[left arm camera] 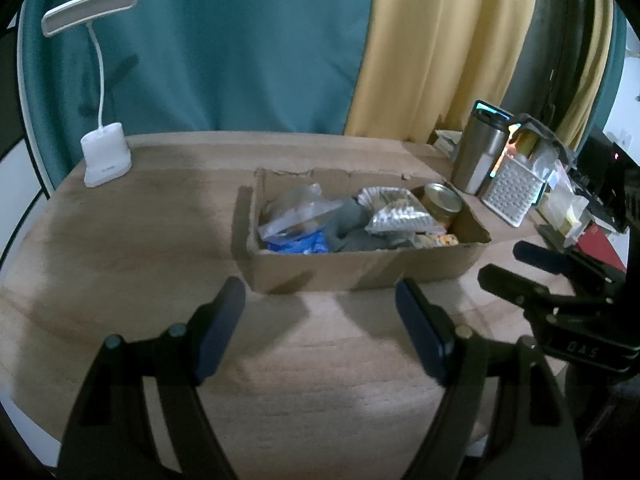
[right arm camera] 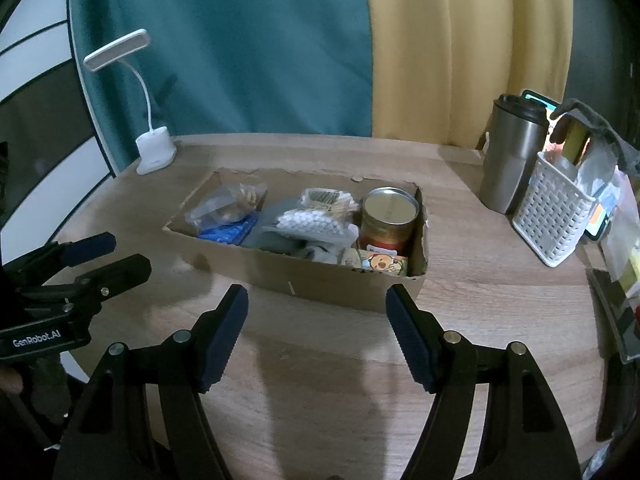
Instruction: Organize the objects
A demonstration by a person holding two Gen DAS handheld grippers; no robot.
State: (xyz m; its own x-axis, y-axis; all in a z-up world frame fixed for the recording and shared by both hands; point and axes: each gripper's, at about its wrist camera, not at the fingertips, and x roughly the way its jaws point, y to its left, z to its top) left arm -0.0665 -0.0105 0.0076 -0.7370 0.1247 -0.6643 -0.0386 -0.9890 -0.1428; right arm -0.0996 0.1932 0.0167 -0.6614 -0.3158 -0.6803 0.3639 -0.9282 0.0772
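Observation:
A shallow cardboard box sits mid-table, filled with a tin can, clear plastic bags, a blue pack, grey cloth, a silvery blister pack and a cartoon-printed carton. My left gripper is open and empty, just in front of the box. My right gripper is open and empty, also just short of the box. Each gripper shows at the edge of the other's view.
A white desk lamp stands at the back left. A steel tumbler and a white perforated basket with items stand at the right. Curtains hang behind the wooden table.

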